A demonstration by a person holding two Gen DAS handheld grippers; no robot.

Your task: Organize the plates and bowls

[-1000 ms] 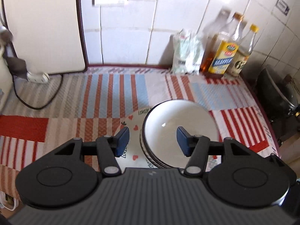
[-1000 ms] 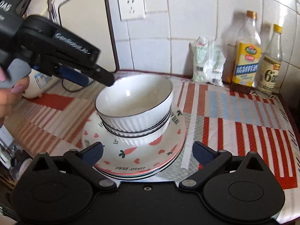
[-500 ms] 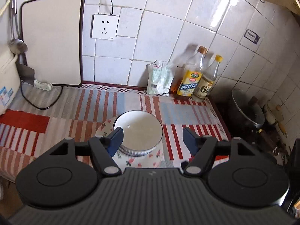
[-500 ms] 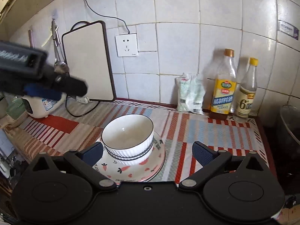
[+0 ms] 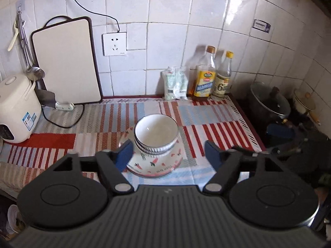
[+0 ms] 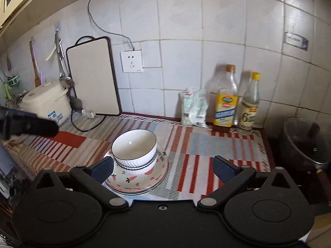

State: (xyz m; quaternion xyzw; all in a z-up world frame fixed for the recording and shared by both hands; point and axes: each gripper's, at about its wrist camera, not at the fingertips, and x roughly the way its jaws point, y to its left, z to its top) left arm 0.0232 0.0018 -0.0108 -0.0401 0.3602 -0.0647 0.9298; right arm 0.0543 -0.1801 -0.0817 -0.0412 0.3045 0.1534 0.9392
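White ribbed ceramic bowls (image 5: pixel 156 133) with a thin dark line round the rim sit nested one inside another, the top one empty and glossy inside. They stand on a stack of white round plates (image 5: pixel 157 164) printed with small carrots, red hearts and lettering; a pink-edged plate shows in the stack from the right wrist view. How many bowls and plates there are cannot be told exactly. The whole pile rests near the middle of a striped red, blue and grey cloth (image 5: pixel 209 113) covering the counter, well apart from the two glass bottles with yellow labels (image 5: pixel 213 76) and the crumpled plastic packet (image 5: pixel 175 82) at the tiled wall, and from the cream rice cooker (image 5: pixel 16 107) and the pale cutting board with a dark rim (image 5: pixel 66 62) on the left.

Above the pile, the left gripper (image 5: pixel 168 154) has its blue-padded jaws spread wide and opening further; the bowls and plates appear between the pads in its view, but lie below them on the cloth, untouched. The right gripper (image 6: pixel 163 168) likewise has its jaws spread wide, holding nothing, with the pile seen past its left pad.
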